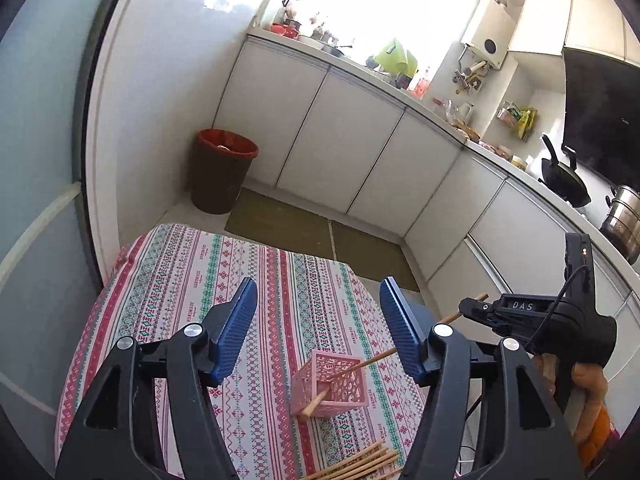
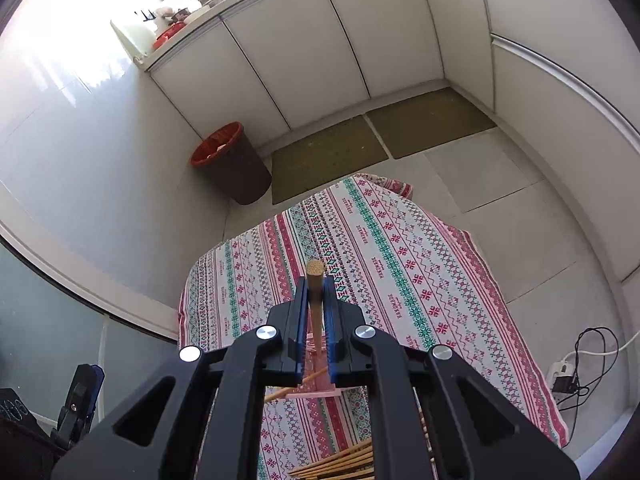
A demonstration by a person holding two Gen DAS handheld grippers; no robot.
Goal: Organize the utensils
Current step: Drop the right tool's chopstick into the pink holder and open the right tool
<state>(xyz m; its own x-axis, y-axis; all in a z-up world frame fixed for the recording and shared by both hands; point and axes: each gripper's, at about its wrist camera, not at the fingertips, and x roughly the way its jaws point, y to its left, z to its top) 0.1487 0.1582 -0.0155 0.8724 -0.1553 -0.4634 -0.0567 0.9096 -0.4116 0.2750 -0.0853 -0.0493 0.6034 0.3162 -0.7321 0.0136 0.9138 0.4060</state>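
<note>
A pink lattice basket stands on the striped tablecloth, with one wooden chopstick leaning in it. Several more chopsticks lie in a pile at the near edge. My left gripper hangs above and behind the basket, open and empty. To the right, my right gripper is shut on a single chopstick. In the right wrist view that chopstick stands upright between the blue pads of the right gripper. The basket is partly visible below it, along with the chopstick pile.
A dark bin with a red liner stands on the floor beyond the table's far edge. White cabinets line the walls behind green floor mats. A power strip with cables lies on the floor right of the table.
</note>
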